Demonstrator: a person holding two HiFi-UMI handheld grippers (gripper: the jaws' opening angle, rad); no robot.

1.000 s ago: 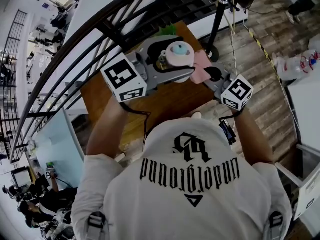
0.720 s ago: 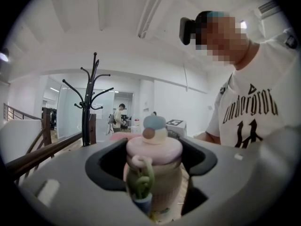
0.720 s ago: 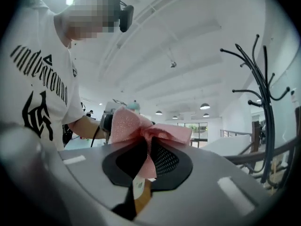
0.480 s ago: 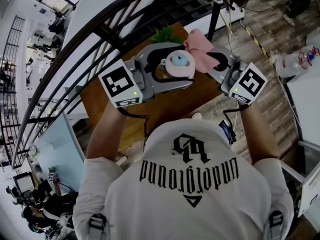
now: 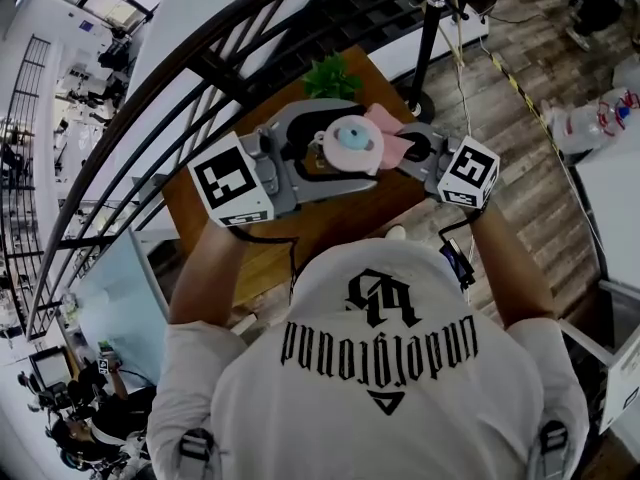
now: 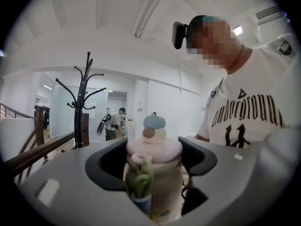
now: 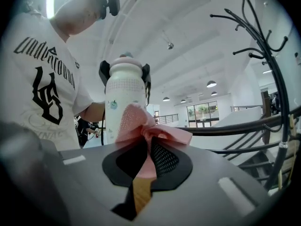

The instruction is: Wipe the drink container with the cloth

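Left tongs (image 6: 151,164) clamp the bottle (image 6: 160,147) between their jaws. Right tongs (image 7: 146,160) pinch the pink cloth (image 7: 141,126), bunched just ahead of them and seemingly against the bottle's side. Wiping looks under way, not finished.

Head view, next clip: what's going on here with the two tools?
A person holds a drink bottle with a pink lid upright in the left tool, whose jaws are closed on the bottle's body, over a wooden table. The right tool is shut on a pink cloth, which is bunched against the bottle's side near the top. The wiping looks to be under way.
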